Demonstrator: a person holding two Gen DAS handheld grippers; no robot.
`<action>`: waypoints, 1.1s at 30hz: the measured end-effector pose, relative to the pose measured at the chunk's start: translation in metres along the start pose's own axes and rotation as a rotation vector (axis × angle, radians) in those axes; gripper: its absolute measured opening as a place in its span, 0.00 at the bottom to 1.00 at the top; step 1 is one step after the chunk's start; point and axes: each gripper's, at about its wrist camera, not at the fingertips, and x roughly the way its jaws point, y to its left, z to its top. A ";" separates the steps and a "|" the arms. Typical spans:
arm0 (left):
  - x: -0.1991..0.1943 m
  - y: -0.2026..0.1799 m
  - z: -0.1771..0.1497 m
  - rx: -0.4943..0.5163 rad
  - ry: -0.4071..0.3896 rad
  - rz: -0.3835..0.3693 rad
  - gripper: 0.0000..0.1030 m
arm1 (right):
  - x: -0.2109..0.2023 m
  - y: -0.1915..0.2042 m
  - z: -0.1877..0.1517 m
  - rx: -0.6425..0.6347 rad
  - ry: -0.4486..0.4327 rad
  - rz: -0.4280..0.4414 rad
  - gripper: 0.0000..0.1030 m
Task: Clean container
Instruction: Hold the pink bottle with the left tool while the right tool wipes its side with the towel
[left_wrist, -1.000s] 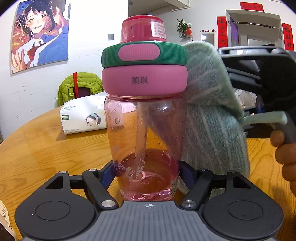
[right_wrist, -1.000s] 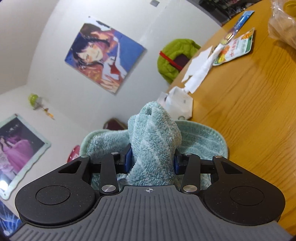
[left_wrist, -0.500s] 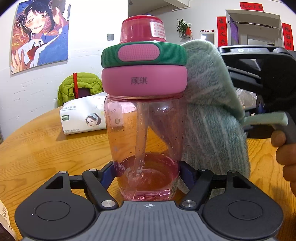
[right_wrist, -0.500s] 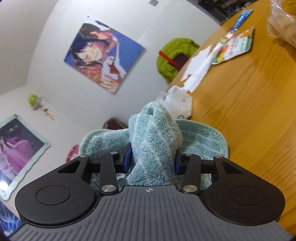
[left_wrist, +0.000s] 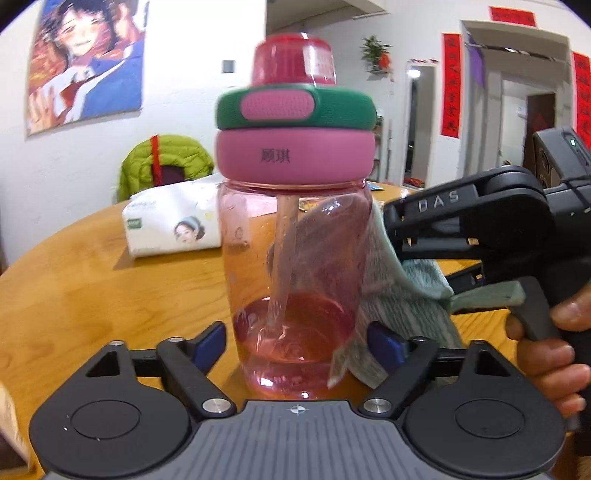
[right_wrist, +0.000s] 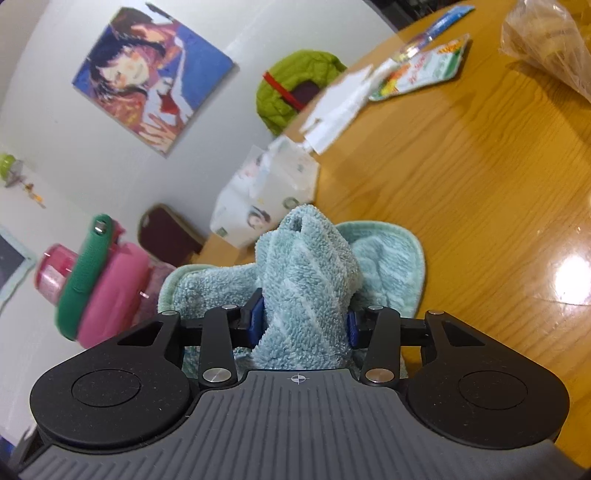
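While left gripper (left_wrist: 297, 341) jaws apart, right gripper (right_wrist: 303, 325) clamped on towel (right_wrist: 306, 280): pink-capped, green-banded translucent bottle (left_wrist: 295, 258).

One bottle (left_wrist: 295, 236) — one towel (right_wrist: 306, 288) — one tissue pack (left_wrist: 173, 225).

Each tool (right_wrist: 301, 325) is matte black with ribbed grey housing, blue finger pads (right_wrist: 255, 314) and silver screws.

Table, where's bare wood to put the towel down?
Bare table lies right of the towel, before the snack packet and plastic bag. Also left of the bottle, before the tissue pack. Around the bottle it's crowded.
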 end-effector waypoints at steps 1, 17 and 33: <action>-0.005 0.000 0.000 -0.017 -0.011 0.017 0.84 | 0.000 0.000 0.000 -0.002 0.000 0.000 0.45; 0.012 0.011 0.006 0.055 -0.061 -0.015 0.69 | 0.000 0.003 0.001 -0.043 0.010 -0.015 0.45; 0.011 0.000 0.001 0.072 -0.074 -0.030 0.68 | -0.031 -0.004 0.002 0.077 -0.041 0.160 0.48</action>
